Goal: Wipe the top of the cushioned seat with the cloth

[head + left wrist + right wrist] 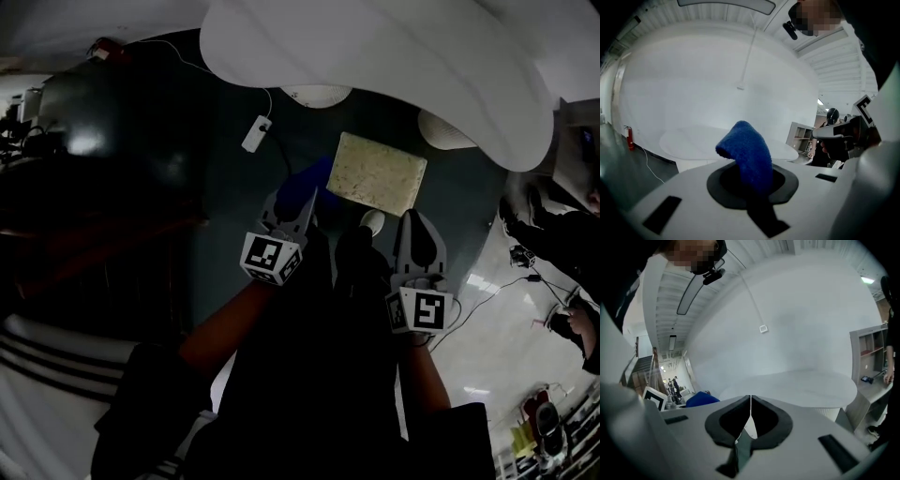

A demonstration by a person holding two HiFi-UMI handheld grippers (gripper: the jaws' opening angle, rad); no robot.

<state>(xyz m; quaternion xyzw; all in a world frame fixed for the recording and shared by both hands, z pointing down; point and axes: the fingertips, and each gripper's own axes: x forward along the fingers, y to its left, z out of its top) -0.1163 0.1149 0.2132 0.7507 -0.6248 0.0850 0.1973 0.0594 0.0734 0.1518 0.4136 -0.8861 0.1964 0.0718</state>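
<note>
The cushioned seat (376, 174) is a pale beige square pad, low on the dark floor just beyond both grippers. My left gripper (296, 204) is shut on the blue cloth (304, 191), which hangs near the seat's left edge. In the left gripper view the cloth (746, 153) stands up folded out of the shut gripper (752, 174). To the right of the seat's near corner, my right gripper (413, 223) is shut with nothing in it. In the right gripper view its pads meet in a thin line at the gripper (750, 408), and the cloth (700, 399) shows at the left.
A large white tabletop (375, 56) overhangs the far side, with white round bases (316, 95) (444, 130) under it. A white adapter on a cable (255, 133) lies on the floor to the left. Dark furniture (84, 187) fills the left. A person (562, 234) is at the right.
</note>
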